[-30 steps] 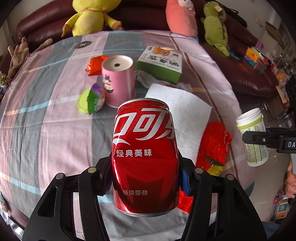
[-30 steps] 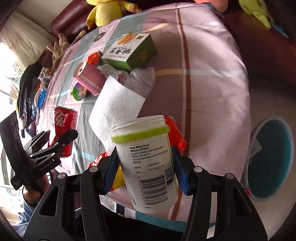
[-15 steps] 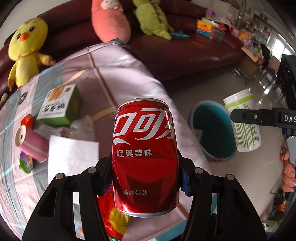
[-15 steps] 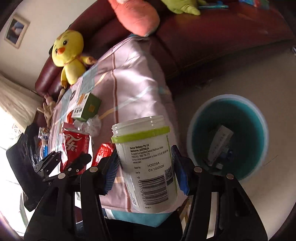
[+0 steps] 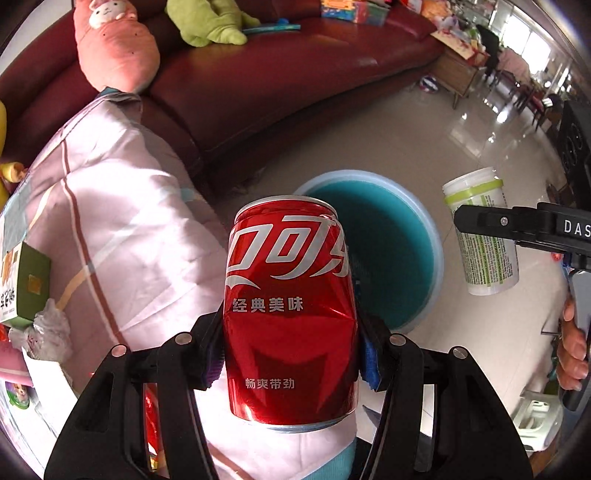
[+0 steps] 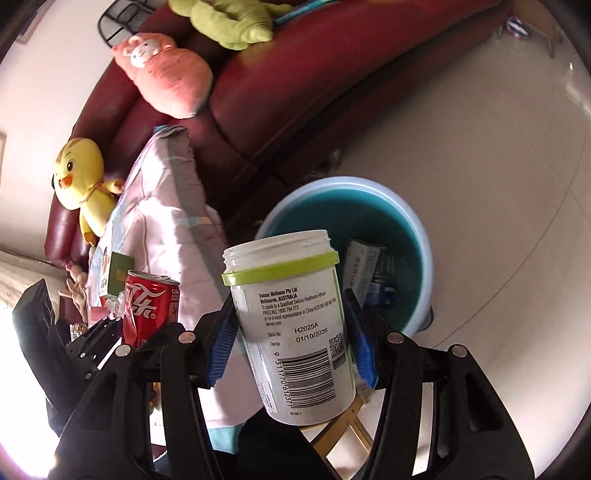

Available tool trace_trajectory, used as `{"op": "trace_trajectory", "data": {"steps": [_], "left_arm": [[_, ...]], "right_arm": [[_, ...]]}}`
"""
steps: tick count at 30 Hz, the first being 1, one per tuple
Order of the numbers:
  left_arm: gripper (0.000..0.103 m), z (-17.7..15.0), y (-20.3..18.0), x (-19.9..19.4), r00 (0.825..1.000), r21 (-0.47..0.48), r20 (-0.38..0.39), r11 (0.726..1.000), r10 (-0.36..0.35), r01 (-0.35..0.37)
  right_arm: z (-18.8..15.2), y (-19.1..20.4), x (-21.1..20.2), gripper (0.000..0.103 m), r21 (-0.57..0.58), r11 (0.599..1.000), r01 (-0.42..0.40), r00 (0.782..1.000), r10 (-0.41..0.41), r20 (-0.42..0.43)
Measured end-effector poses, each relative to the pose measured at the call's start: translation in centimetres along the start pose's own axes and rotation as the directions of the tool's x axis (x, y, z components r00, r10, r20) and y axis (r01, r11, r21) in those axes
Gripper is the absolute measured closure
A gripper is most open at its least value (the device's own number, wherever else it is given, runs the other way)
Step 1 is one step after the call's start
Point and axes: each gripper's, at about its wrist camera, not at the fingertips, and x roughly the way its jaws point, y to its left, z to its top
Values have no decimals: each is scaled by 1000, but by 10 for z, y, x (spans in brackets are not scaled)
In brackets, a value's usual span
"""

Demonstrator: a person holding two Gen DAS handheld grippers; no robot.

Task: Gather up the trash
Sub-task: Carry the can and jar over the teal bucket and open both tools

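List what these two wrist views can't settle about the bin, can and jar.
- Bin contents: left wrist view, the red can covers the near half.
- Bin floor: right wrist view, the white jar blocks part; small packets too small to read.
- Jar's inside: both views, seen only side-on.

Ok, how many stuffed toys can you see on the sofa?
3. A yellow chick at the sofa's left end, a pink carrot-shaped plush on the backrest, and a green plush further right along the top. Others may be hidden outside the two views.
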Motion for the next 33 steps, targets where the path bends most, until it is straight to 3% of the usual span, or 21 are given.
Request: {"op": "trace_trajectory", "data": {"steps": [8, 11, 16, 22, 30, 33], "left_arm": [[44, 19, -32, 48, 997, 40, -76, 999, 11, -8], [39, 21, -36, 60, 995, 50, -95, 999, 27, -23], [38, 20, -31, 68, 993, 33, -113, 999, 30, -27], [35, 18, -24, 67, 993, 9, -112, 1000, 25, -24], [16, 6, -6, 44, 998, -42, -54, 999, 21, -23], [14, 1, 5, 36, 999, -66, -39, 997, 28, -30]], "right_arm": [[3, -28, 11, 51, 50, 999, 14, 1000, -13, -17], [5, -31, 16, 51, 56, 998, 17, 999, -16, -28], [7, -32, 24, 51, 58, 998, 18, 999, -16, -41], [7, -27, 33, 51, 58, 998, 21, 998, -18, -55], [6, -11, 55, 51, 35, 999, 17, 994, -13, -105], [7, 1, 64, 51, 9, 1000, 12, 993, -10, -118]]}}
